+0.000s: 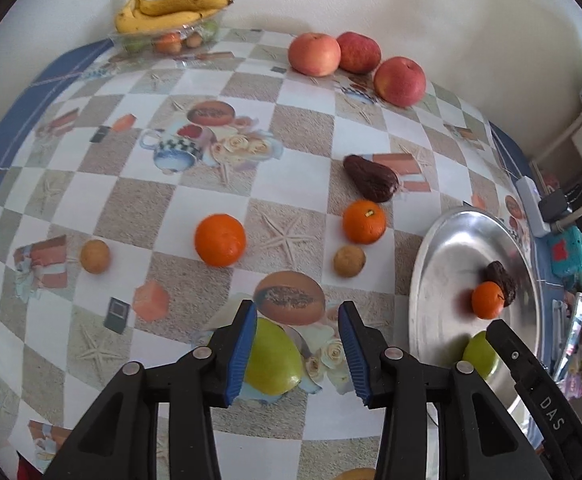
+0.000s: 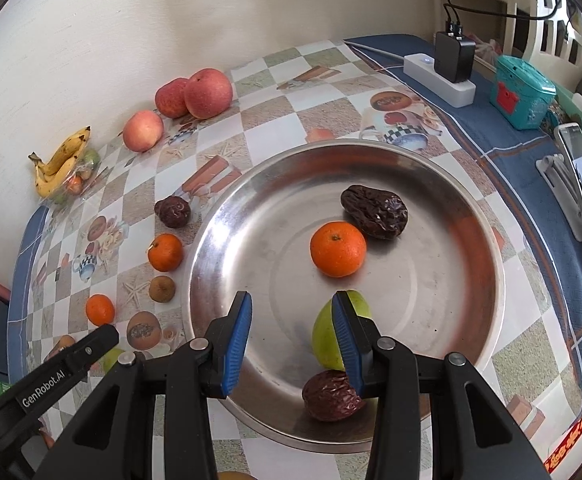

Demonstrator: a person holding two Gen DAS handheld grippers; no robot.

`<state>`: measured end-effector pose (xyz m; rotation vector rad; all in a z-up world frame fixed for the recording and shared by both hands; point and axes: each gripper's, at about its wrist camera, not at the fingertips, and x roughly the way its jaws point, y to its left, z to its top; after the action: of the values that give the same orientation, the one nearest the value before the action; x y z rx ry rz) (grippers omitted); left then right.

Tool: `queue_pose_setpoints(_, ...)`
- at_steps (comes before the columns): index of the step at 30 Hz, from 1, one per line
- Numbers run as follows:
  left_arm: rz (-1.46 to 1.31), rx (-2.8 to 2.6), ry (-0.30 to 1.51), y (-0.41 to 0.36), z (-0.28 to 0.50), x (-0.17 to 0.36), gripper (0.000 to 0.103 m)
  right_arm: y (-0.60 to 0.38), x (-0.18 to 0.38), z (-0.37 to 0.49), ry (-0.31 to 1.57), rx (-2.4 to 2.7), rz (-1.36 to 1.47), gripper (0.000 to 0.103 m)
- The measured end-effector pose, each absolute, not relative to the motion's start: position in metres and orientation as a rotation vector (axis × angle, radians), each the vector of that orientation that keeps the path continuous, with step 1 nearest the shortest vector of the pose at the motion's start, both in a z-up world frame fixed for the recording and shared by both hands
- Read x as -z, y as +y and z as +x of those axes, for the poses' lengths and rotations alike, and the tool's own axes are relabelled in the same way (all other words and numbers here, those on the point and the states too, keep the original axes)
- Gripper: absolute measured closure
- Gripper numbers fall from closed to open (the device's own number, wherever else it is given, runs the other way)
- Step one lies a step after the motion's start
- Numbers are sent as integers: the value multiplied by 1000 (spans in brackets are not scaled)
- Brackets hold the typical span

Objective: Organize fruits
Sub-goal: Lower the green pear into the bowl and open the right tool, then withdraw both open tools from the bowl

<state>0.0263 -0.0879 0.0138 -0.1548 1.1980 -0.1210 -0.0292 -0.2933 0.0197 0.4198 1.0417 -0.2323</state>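
Both released: left hand-held gripper [image 1: 297, 344] half-hides a green fruit [image 1: 275, 360], right hand-held gripper [image 2: 291, 340] another [image 2: 329, 340]

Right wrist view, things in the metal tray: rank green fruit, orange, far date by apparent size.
1. Green fruit, partly hidden by the right gripper and nearest the camera, so unsure.
2. Orange and far date look alike; not ranked.
All sit in the tray.

The left wrist view is directed down across the checked tablecloth [image 1: 139, 208] toward the wall, close above it. The right wrist view is held nearer, over the steel tray [image 2: 471, 264]. Tray [image 1: 443, 264], apples and bananas are shared.
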Motion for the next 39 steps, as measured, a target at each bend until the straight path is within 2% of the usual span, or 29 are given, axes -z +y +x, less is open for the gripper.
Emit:
queue_pose_setpoints(2, -151, 111, 1191, -87, 27, -15, 43, -292, -20, -29, 1041, 230, 413, 60)
queue_pose_setpoints(5, -154, 110, 1207, -86, 28, -13, 43, -291, -19, -28, 1047, 224, 410, 59)
queue_pose_setpoints(7, -143, 101, 1218, -86, 28, -11, 36, -290, -18, -27, 1053, 221, 405, 49)
queue_pose_setpoints(8, -136, 89, 1222, -85, 27, -10, 30, -289, -18, -27, 1055, 220, 401, 46)
queue_pose_setpoints(10, -118, 65, 1228, -85, 28, -8, 28, -288, -18, -26, 1057, 220, 392, 45)
queue_pose_setpoints(12, -92, 41, 1231, -84, 28, -7, 17, -287, -17, -25, 1060, 222, 383, 36)
queue_pose_setpoints(15, -68, 17, 1225, -82, 28, -6, 4, -286, -16, -24, 1068, 228, 370, 35)
queue_pose_setpoints(17, -55, 7, 1217, -81, 28, -6, 1, -285, -15, -24, 1075, 232, 358, 35)
queue_pose_setpoints(19, -32, -7, 1212, -82, 28, -6, 0, -284, -14, -23, 1081, 236, 345, 30)
queue_pose_setpoints(20, -18, -15, 1210, -82, 28, -6, 0, -284, -14, -23, 1081, 237, 339, 19)
queue_pose_setpoints(21, -2, -23, 1208, -83, 28, -6, 0, -283, -14, -23, 1079, 238, 335, 14)
queue_pose_setpoints(39, 72, -62, 1228, -83, 28, -1, 0, -278, -17, -23, 1064, 250, 297, 13)
